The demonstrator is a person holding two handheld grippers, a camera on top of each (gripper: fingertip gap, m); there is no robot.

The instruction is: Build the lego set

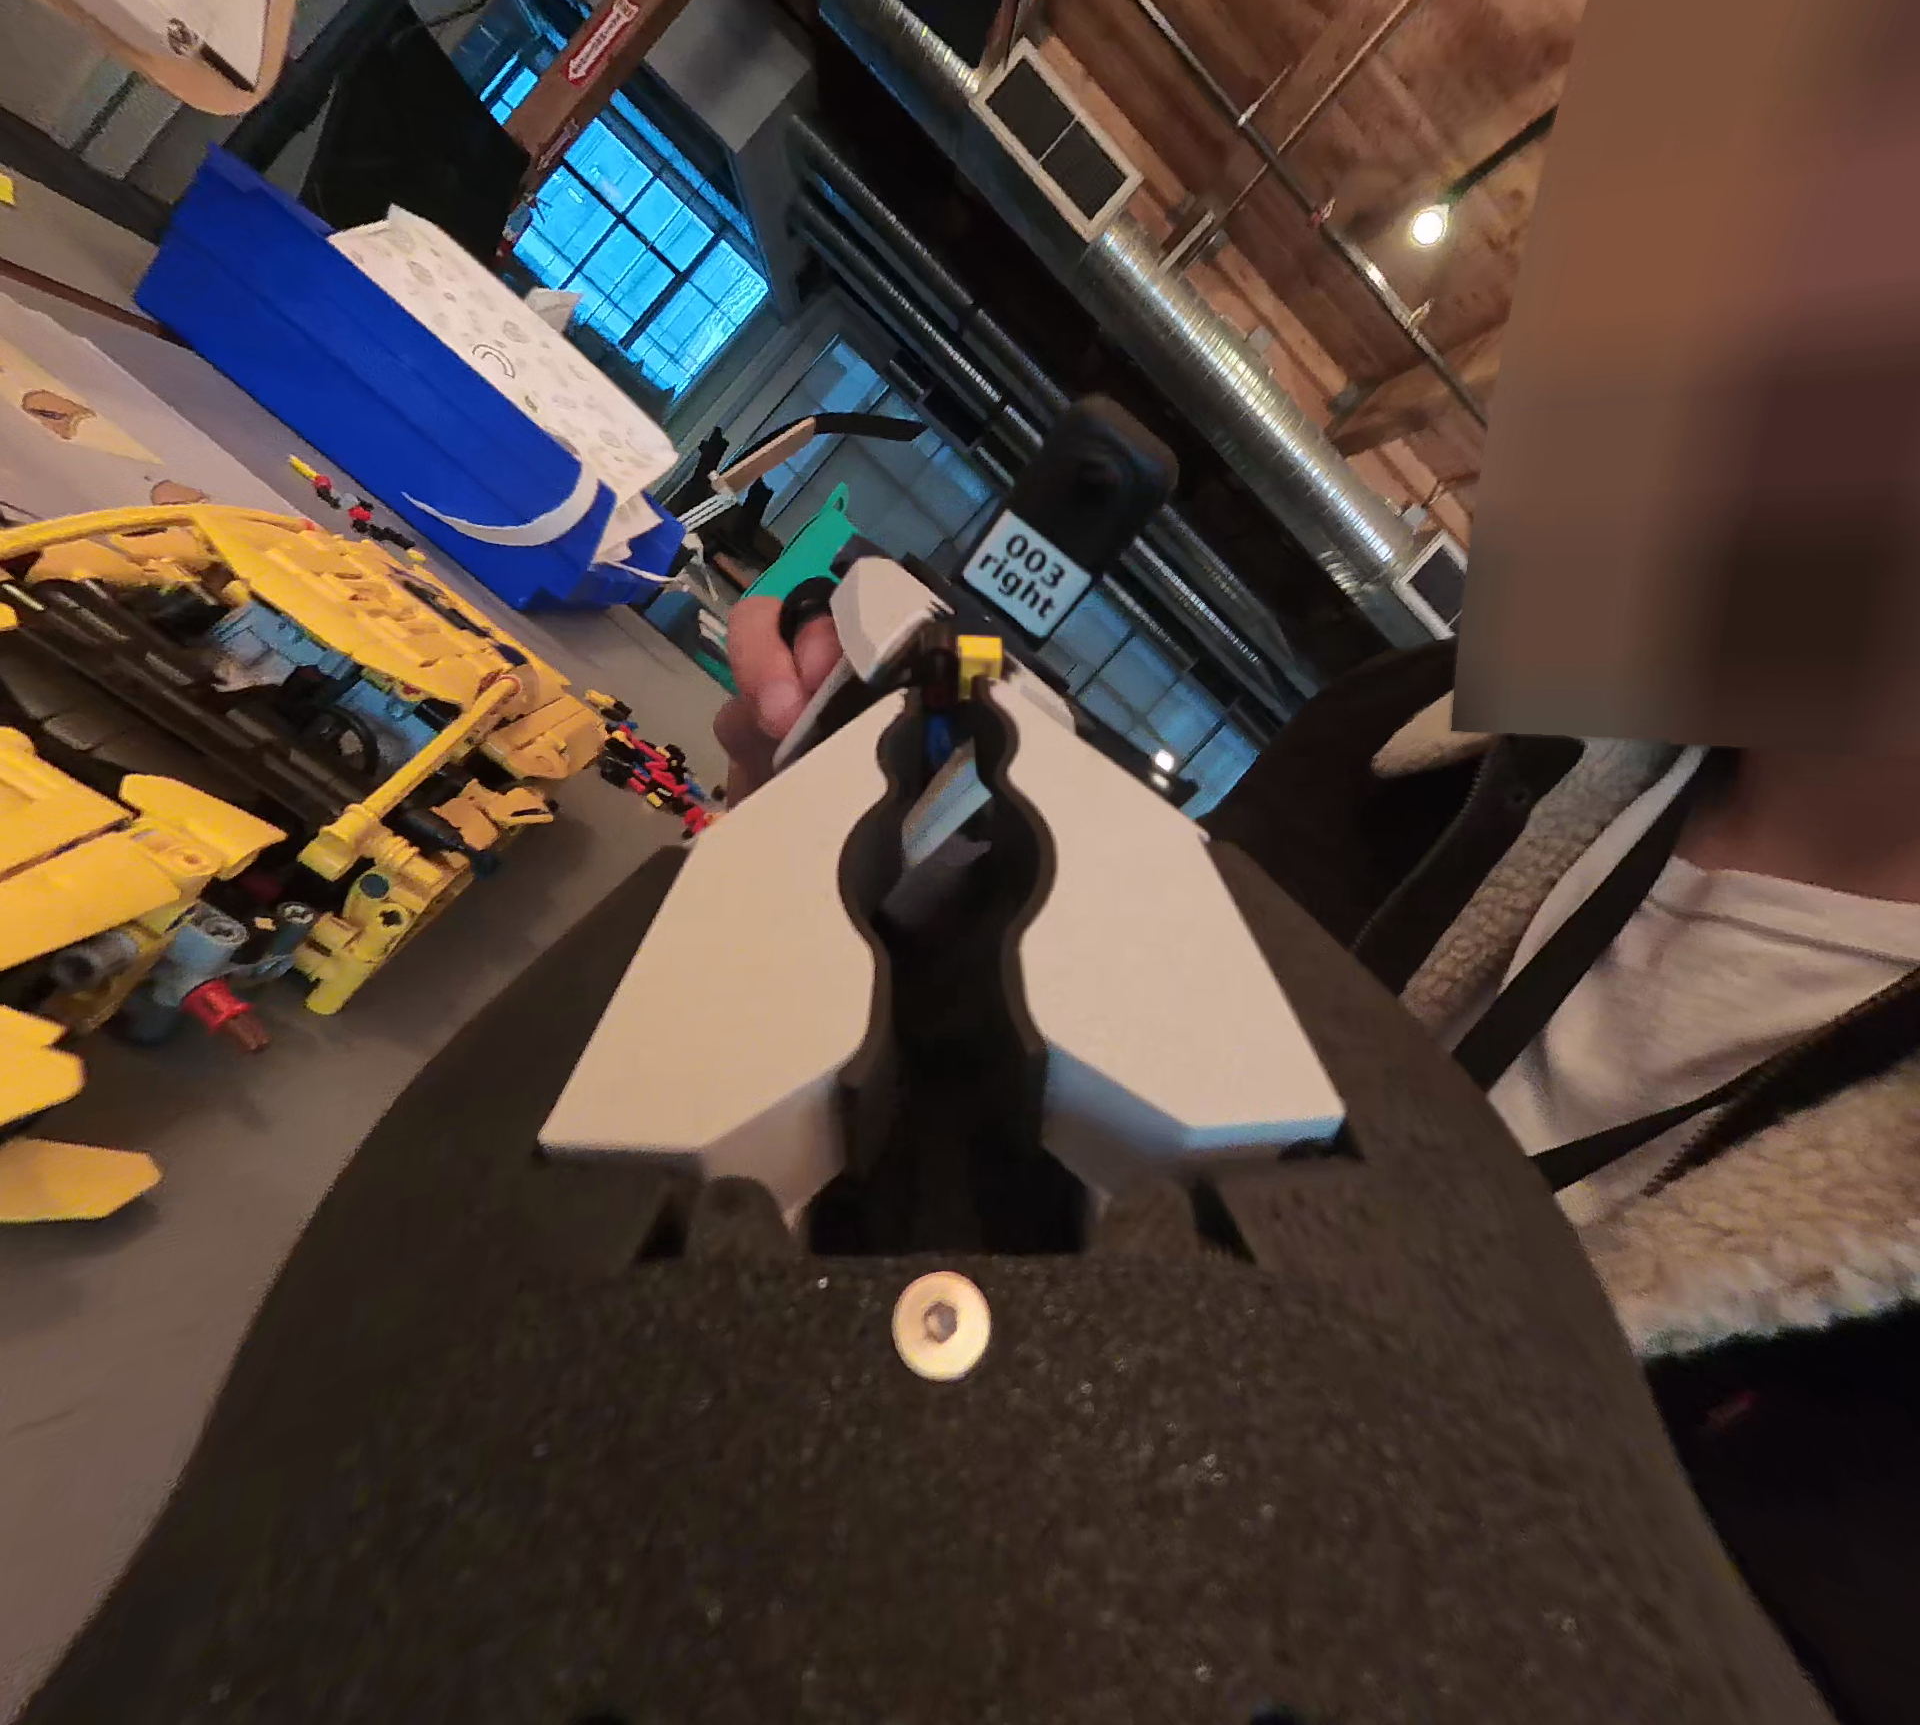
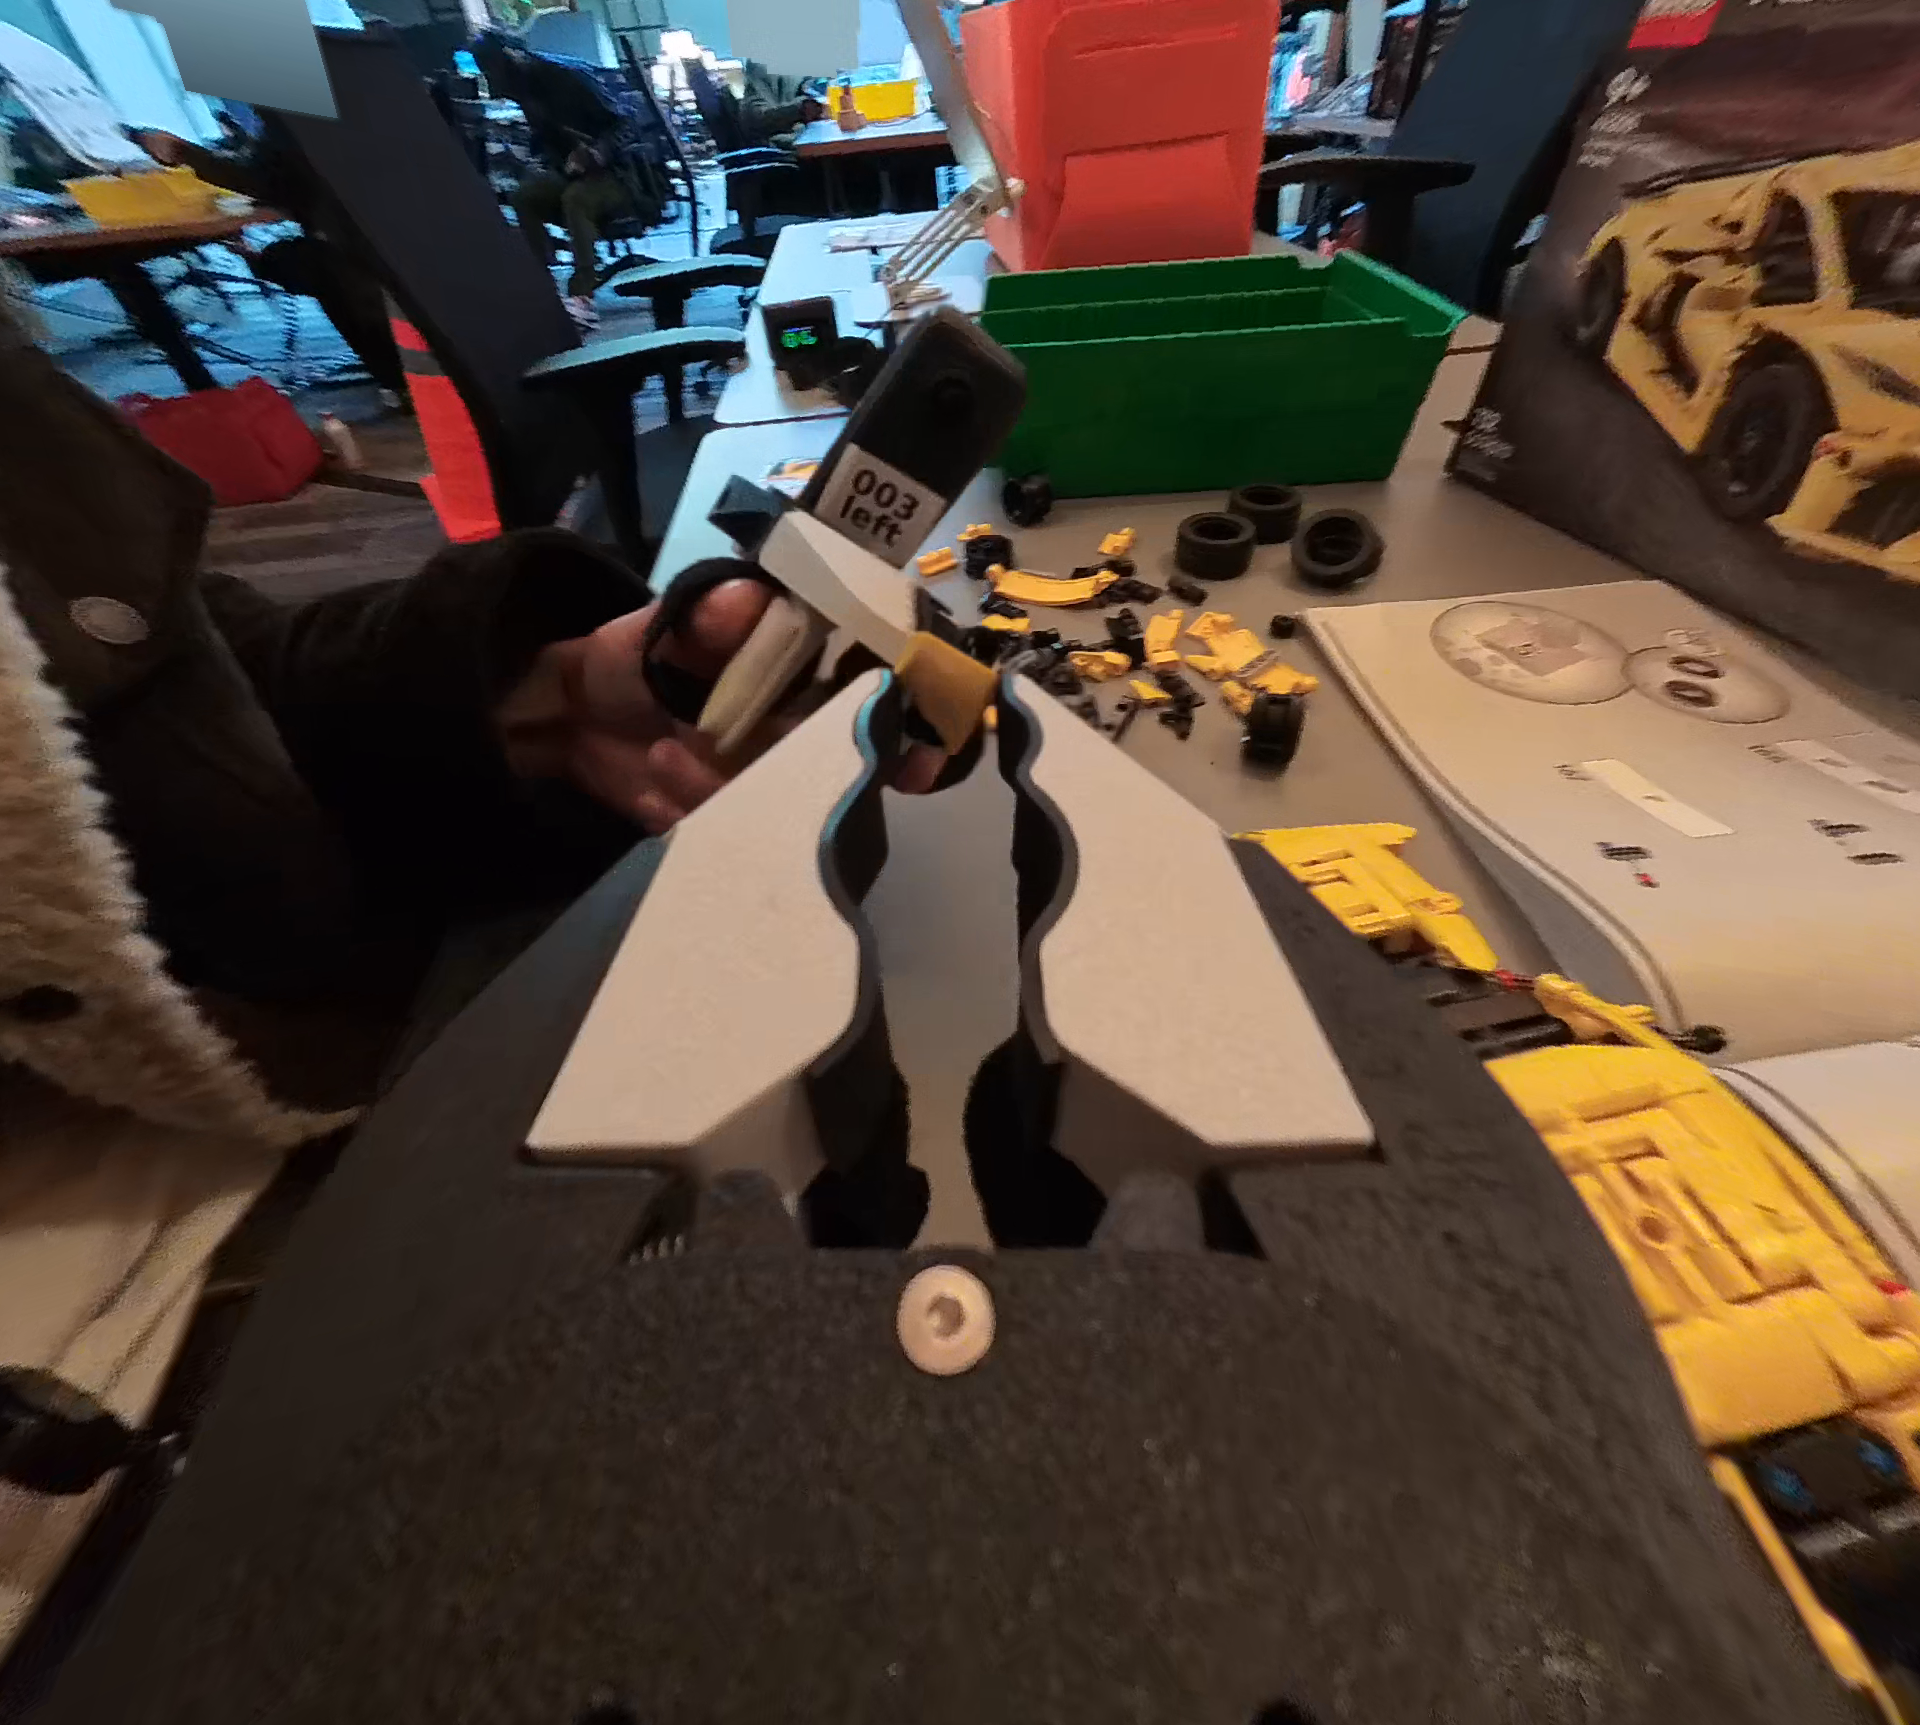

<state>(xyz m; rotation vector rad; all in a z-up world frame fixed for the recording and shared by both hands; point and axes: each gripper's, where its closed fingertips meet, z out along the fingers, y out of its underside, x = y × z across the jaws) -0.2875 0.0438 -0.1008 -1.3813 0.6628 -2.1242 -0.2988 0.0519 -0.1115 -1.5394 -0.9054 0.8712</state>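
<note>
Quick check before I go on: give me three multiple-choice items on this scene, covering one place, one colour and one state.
1. Where does the green bin stand?
A. On the table, in front of the orange bag
B. On the floor
C. On top of the set's box

2. What colour is the storage bin in the left wrist view?
A. Red
B. Blue
C. White

3. How are the right tongs?
A. Wide open and empty
B. Out of view
C. Closed on a small yellow piece

Answers:
1 A: the right wrist view shows it on the tabletop with the bag behind it.
2 B: its walls are plainly blue.
3 C: the yellow piece sits pinched between the fingertips.
</note>
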